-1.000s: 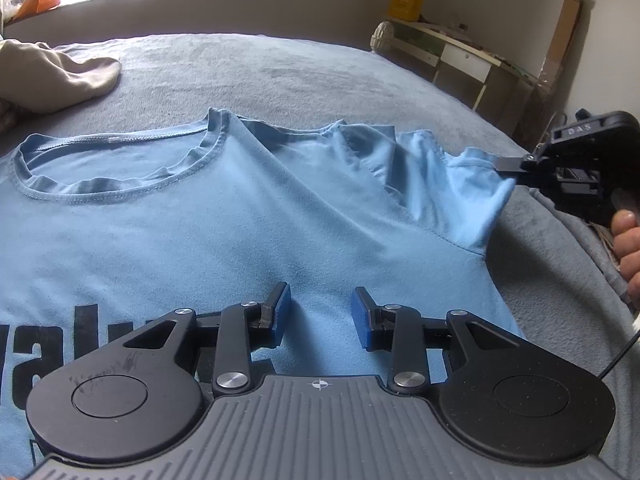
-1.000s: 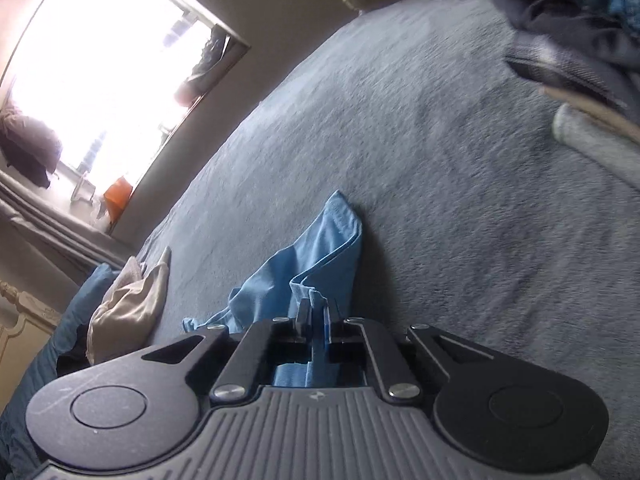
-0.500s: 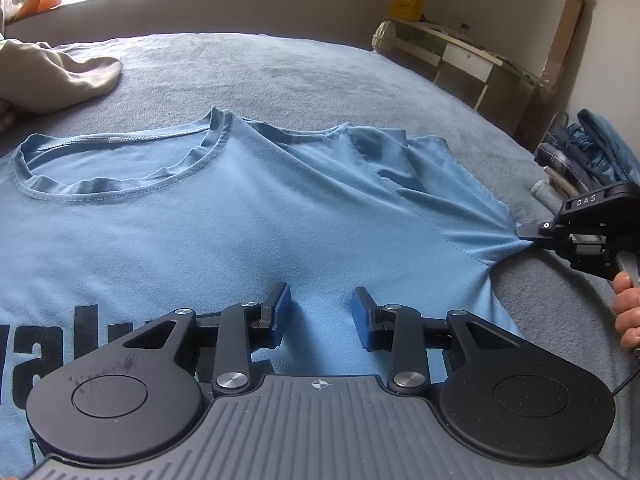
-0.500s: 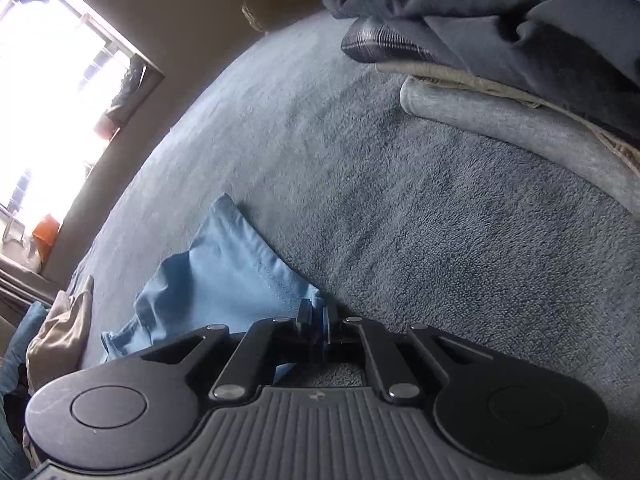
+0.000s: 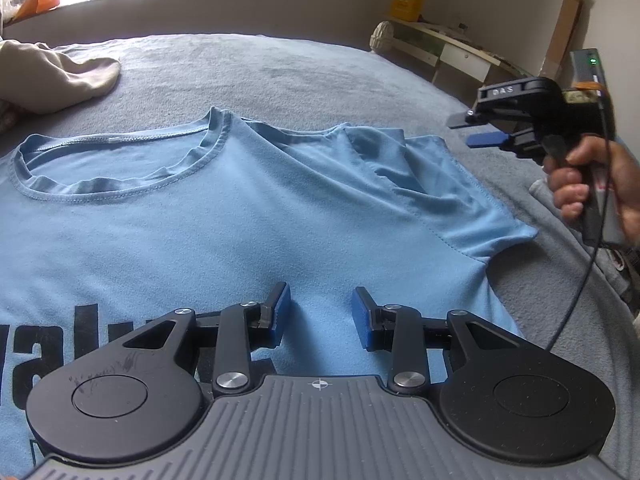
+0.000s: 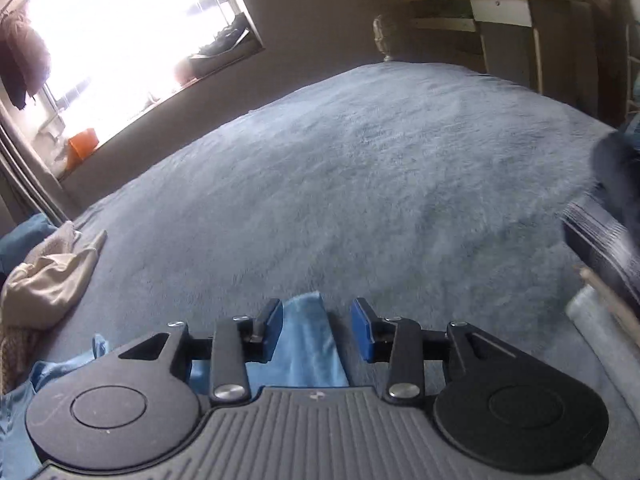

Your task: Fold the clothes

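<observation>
A light blue T-shirt [image 5: 240, 220] with dark print lies face up on the grey bedcover [image 5: 280, 68], collar toward the window. My left gripper [image 5: 320, 312] rests low over its chest, jaws apart, with only flat cloth beneath. The right sleeve [image 5: 460, 200] lies spread out flat. A person's hand [image 5: 580, 184] holds my right gripper [image 5: 472, 130] in the air above and beyond that sleeve. Its jaws are opening. In the right wrist view the sleeve [image 6: 308, 344] shows in the gap of the right gripper [image 6: 316, 324], lying below and free of the pads.
A crumpled beige garment [image 5: 60, 76] lies at the far left of the bed. A stack of folded dark clothes [image 6: 608, 240] sits at the bed's right side. A desk [image 5: 452, 52] stands by the far wall, and a window sill holds clutter.
The right gripper pulled the bunched sleeve out to the right until it lay flat, then let go, opened and lifted away. The left gripper stayed put.
</observation>
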A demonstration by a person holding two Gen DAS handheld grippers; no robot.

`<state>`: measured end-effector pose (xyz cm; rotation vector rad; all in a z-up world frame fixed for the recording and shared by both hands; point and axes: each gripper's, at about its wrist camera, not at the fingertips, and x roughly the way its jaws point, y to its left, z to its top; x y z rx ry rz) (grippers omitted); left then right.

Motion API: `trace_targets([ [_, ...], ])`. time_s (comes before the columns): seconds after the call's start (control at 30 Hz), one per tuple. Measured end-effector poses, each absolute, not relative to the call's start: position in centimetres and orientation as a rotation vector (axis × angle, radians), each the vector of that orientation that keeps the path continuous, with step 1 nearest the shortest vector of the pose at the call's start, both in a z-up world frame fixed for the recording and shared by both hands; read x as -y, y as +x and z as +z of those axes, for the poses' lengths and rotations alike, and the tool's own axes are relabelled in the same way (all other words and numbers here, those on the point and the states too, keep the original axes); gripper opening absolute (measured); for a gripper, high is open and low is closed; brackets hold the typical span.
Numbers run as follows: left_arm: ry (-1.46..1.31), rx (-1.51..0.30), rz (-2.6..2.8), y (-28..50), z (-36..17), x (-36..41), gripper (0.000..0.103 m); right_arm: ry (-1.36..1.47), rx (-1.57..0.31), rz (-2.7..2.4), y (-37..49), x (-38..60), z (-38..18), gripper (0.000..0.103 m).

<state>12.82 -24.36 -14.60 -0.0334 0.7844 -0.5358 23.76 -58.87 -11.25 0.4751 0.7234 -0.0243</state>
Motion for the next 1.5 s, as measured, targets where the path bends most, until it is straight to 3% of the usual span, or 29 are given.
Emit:
trace_targets([
  [0.1,-0.040,-0.787,-0.538,12.9,-14.6,24.3,0.034,0.478,-0.822,-0.004,26.4,59.2,-13.2,0.046],
  [0.23,-0.045,-0.791,-0.546,13.0,-14.6,24.2,0.034,0.488,-0.806,0.022,26.4,59.3,-13.5,0.046],
  [0.3,-0.045,-0.788,-0.550,13.0,-14.7,24.2,0.034,0.488,-0.801,0.033,26.2,59.4,-13.7,0.037],
  [0.33,-0.046,-0.787,-0.551,13.0,-14.7,24.2,0.034,0.471,-0.804,0.030,26.2,59.3,-13.7,0.014],
  [0.37,-0.048,-0.787,-0.551,13.0,-14.7,24.2,0.034,0.448,-0.804,0.031,26.1,59.1,-13.6,0.005],
  [0.5,-0.058,-0.789,-0.549,12.9,-14.6,24.1,0.034,0.395,-0.649,-0.015,24.5,58.9,-11.7,0.003],
  [0.6,-0.065,-0.792,-0.549,12.9,-14.6,24.1,0.034,0.395,-0.644,-0.092,24.7,59.7,-12.1,0.003],
  [0.73,-0.059,-0.790,-0.552,12.9,-14.6,24.1,0.034,0.389,-0.717,-0.151,25.9,59.8,-13.7,0.005],
  [0.87,-0.057,-0.790,-0.557,12.9,-14.6,24.0,0.034,0.464,-0.672,-0.187,25.3,60.3,-13.4,0.012],
  [0.93,-0.059,-0.791,-0.561,13.0,-14.6,23.9,0.034,0.503,-0.641,-0.199,23.9,60.4,-12.3,0.023],
  [1.07,-0.074,-0.796,-0.566,13.2,-14.7,23.7,0.034,0.487,-0.693,-0.204,19.4,59.3,-9.9,0.032],
  [1.13,-0.079,-0.798,-0.565,13.3,-14.7,23.6,0.034,0.500,-0.747,-0.212,16.8,58.7,-9.5,0.044],
  [1.27,-0.073,-0.791,-0.564,13.2,-14.8,23.7,0.034,0.599,-0.851,-0.207,13.3,58.7,-10.8,0.047],
  [1.3,-0.069,-0.788,-0.564,13.2,-14.8,23.7,0.034,0.610,-0.871,-0.192,13.1,58.6,-11.4,0.046],
  [1.37,-0.063,-0.780,-0.562,13.0,-14.8,23.8,0.034,0.604,-0.899,-0.164,13.2,58.2,-12.5,0.031],
  [1.4,-0.061,-0.776,-0.561,12.9,-14.8,23.8,0.034,0.586,-0.892,-0.168,13.1,58.0,-12.6,0.003],
  [1.5,-0.062,-0.770,-0.556,12.7,-14.9,23.7,0.034,0.573,-0.816,-0.211,11.5,57.9,-11.5,0.003],
])
